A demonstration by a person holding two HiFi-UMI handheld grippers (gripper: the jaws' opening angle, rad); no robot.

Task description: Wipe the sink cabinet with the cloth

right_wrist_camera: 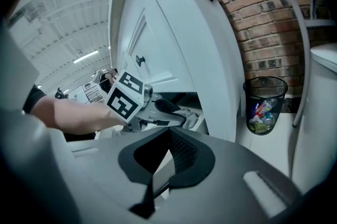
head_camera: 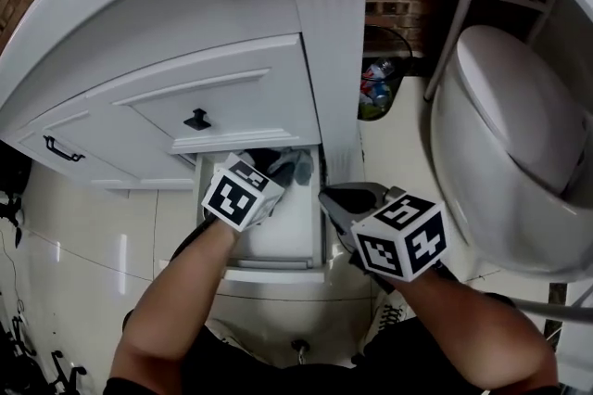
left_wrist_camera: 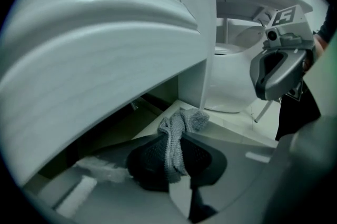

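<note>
Main worry here: the cloth is being pinched by the left gripper along just 1 narrow strip, so it's likely to be dragged out of the jaws if it's being rubbed hard against an edge of the sink cabinet. The open drawer is being crowded by 2 grippers. Under wiping pressure it could be shoved inward, with the cloth's loose end being caught in the gap under the panel above. The right gripper is being held just beside the drawer's right edge, jaws closed together on nothing, so it could be knocked against the corner post if the left one is being swung that way. As for the cloth, it's a grey, knitted-looking rag being clamped tight between the left jaws, with a crumpled bunch sticking out past the tips and a strip draped down over the pads. It's being held at the mouth of the drawer, right under the moulded panel above. Whether it's actually touching the cabinet can't be told. Bunched like that, only a small patch is being offered for wiping.
</note>
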